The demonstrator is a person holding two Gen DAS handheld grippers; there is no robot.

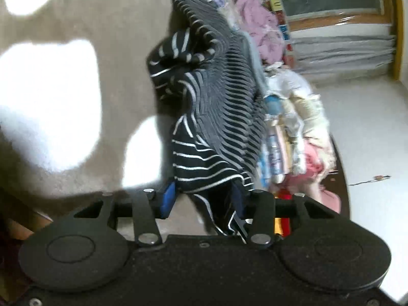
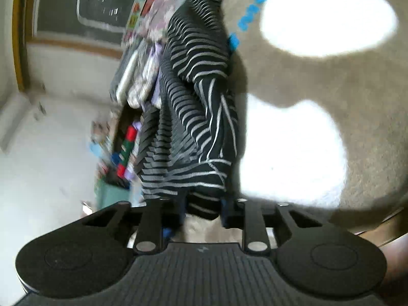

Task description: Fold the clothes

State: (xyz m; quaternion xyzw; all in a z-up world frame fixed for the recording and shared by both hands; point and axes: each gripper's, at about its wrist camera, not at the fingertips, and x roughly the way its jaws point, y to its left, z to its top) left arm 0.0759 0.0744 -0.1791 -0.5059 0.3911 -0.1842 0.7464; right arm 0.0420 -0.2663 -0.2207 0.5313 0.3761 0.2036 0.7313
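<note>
A black garment with thin white stripes [image 1: 211,107] hangs bunched in the air over a beige carpet. My left gripper [image 1: 204,199] is shut on its lower edge, and cloth drapes down between the blue-padded fingers [image 1: 168,199]. In the right wrist view the same striped garment [image 2: 193,117] hangs in folds, and my right gripper [image 2: 202,211] is shut on another part of its edge. Both views are tilted and blurred by motion.
Beige carpet [image 1: 89,12] with bright sun patches lies on one side. A pile of pink, cream and patterned clothes [image 1: 293,117] sits beside the garment, partly on a dark round surface [image 1: 341,173]. White floor [image 2: 46,165] and a dark window [image 2: 76,7] lie beyond.
</note>
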